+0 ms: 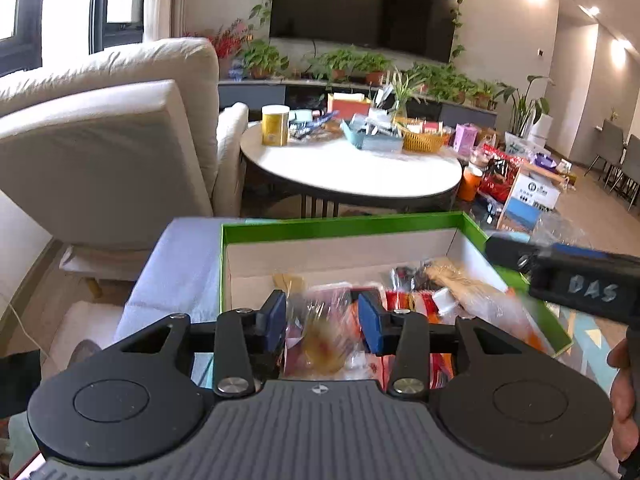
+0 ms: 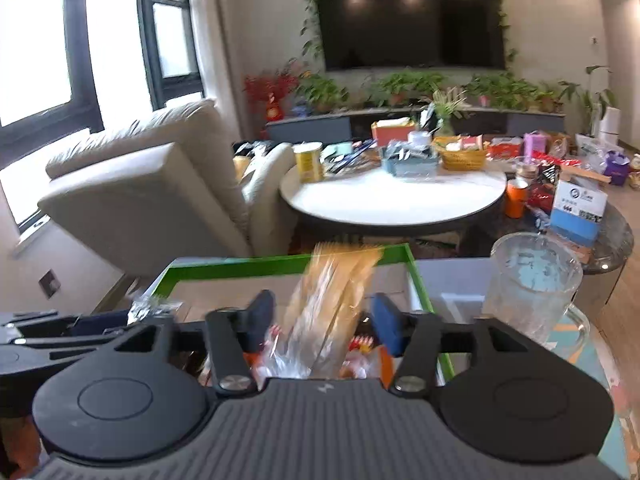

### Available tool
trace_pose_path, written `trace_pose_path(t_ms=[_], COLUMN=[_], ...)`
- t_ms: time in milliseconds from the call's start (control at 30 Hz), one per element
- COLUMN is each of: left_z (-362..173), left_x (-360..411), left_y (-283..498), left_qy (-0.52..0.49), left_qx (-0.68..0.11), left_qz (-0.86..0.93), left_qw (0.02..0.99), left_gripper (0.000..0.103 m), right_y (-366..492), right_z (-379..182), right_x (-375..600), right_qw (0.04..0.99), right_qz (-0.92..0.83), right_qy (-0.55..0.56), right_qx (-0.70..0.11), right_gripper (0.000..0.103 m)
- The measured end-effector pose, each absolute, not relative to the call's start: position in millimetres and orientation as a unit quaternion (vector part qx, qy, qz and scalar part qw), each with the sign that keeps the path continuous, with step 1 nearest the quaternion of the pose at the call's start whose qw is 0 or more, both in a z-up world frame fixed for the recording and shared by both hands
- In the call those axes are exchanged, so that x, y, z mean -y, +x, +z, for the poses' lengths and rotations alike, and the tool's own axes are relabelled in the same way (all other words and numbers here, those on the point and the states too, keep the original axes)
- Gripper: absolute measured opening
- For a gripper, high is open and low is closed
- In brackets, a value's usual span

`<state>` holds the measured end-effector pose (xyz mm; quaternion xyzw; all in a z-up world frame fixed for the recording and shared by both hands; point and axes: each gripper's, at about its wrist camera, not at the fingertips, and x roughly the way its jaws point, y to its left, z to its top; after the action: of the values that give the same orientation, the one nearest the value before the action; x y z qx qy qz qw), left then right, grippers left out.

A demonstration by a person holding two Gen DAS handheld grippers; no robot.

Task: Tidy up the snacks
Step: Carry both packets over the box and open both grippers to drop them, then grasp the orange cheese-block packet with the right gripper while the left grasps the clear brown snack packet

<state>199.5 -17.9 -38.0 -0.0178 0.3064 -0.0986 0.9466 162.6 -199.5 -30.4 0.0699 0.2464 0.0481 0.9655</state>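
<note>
A green-rimmed cardboard box (image 1: 340, 224) holds several wrapped snacks. My left gripper (image 1: 322, 320) is over the box with its blue pads (image 1: 276, 318) apart around a clear-wrapped snack (image 1: 320, 340); whether they grip it I cannot tell. My right gripper (image 2: 320, 320) is over the same box (image 2: 396, 254), its pads (image 2: 386, 324) wide on either side of a long clear packet of yellow-brown sticks (image 2: 332, 300), blurred and standing up out of the box. The right gripper's body also shows at the right of the left wrist view (image 1: 576, 276).
A cream armchair (image 1: 104, 140) stands to the left. A round white table (image 1: 352, 168) beyond the box carries a yellow can (image 1: 275, 125), a blue tray and a wicker basket. A glass pitcher (image 2: 532, 280) stands right of the box. Boxes and bags lie on the floor at right.
</note>
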Motion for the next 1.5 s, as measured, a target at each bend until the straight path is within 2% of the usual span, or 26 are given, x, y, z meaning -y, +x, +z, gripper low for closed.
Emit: trace_pose_path(t_ms=[67, 633, 733, 1100, 1267, 1500], left_z=[-41.9, -44.3, -53.1, -90.6, -103.1, -95.0], left_x=[15.0, 0.5, -2.1, 7.3, 25.2, 29.0], left_y=[198.0, 134.5, 123.9, 108.9, 77.5, 49.3], left_qy=[-0.017, -0.008, -0.015, -0.032, -0.008, 0.054], left_qx=[-0.310, -0.304, -0.320, -0.412, -0.437, -0.414], left_qz=[-0.105, -0.153, -0.159, -0.182, -0.241, -0.264], left_qw=[0.945, 0.940, 0.934, 0.892, 0.867, 0.869], left_gripper=[0.039, 0.040, 0.046, 0.046, 0.046, 0.046], right_y=[153.6, 105.5, 94.7, 88.5, 86.4, 76.0], right_z=[-32.6, -45.0, -52.5, -86.4, -94.2, -101.0], right_x=[203.5, 221.4, 225.8, 229.7, 223.3, 214.2], right_qw=[0.970, 0.963, 0.959, 0.936, 0.928, 0.918], right_qz=[0.034, 0.044, 0.046, 0.055, 0.079, 0.125], right_qy=[0.072, 0.068, 0.073, 0.097, 0.113, 0.115], right_qx=[-0.231, -0.258, -0.269, -0.333, -0.346, -0.359], right_gripper=[0.066, 0.066, 0.066, 0.066, 0.066, 0.066])
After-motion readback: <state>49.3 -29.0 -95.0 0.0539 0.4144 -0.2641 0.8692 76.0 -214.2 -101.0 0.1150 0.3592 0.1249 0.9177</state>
